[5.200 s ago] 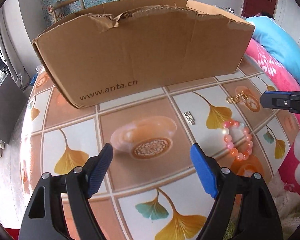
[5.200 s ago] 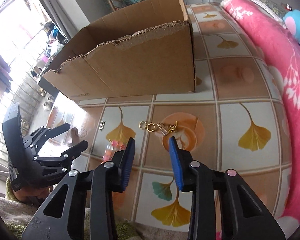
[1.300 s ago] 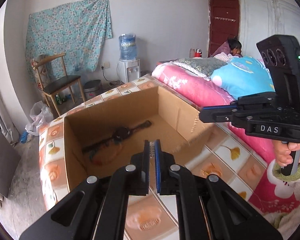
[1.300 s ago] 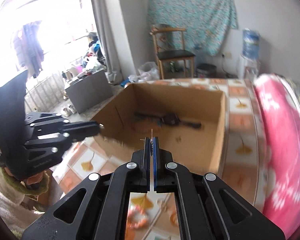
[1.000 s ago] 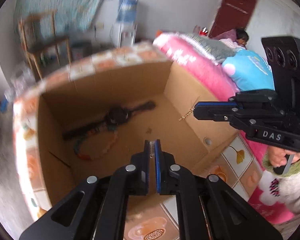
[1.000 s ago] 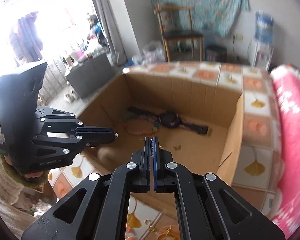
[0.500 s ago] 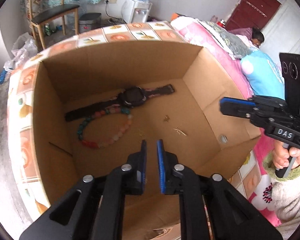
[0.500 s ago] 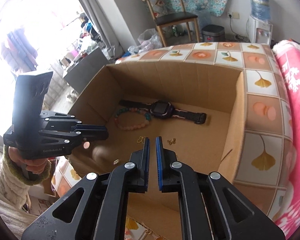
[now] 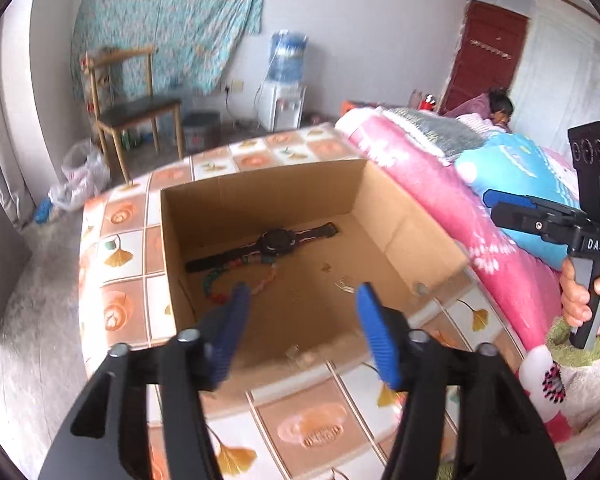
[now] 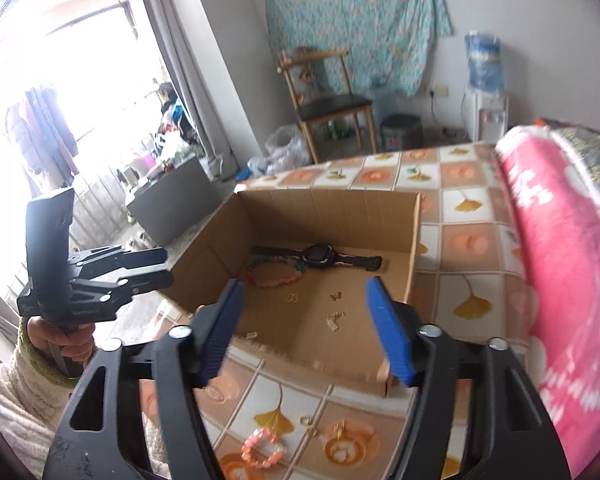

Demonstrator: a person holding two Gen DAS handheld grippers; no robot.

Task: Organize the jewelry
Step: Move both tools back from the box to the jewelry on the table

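An open cardboard box [image 9: 260, 178] [image 10: 324, 200] stands on the tiled table. On its floor lie a black watch [image 9: 278, 240] [image 10: 320, 256], a coloured bead bracelet [image 9: 220, 290] [image 10: 272, 276] and small gold pieces [image 9: 344, 284] [image 10: 334, 322]. My left gripper [image 9: 302, 300] hovers before the box's near wall, jaws opening, nothing between them. My right gripper [image 10: 305, 292] hovers likewise, jaws opening and empty. Each gripper shows in the other's view: the left gripper [image 10: 166, 268] and the right gripper [image 9: 492, 205]. A pink bead bracelet [image 10: 262, 448] and gold bits [image 10: 340, 428] lie on the table in front of the box.
A pink quilt [image 10: 560, 280] and blue pillow [image 9: 520, 176] border the table on the right. A person lies further back on the bed [image 9: 498, 110]. Beyond the table stand a wooden chair [image 9: 132, 108], a bin and a water dispenser [image 9: 284, 80]. A hand in a cream sleeve holds each gripper.
Both grippers went from shut to wide open over the box. Small pieces that they held now lie on the box floor. Both have drawn back and up from the box.
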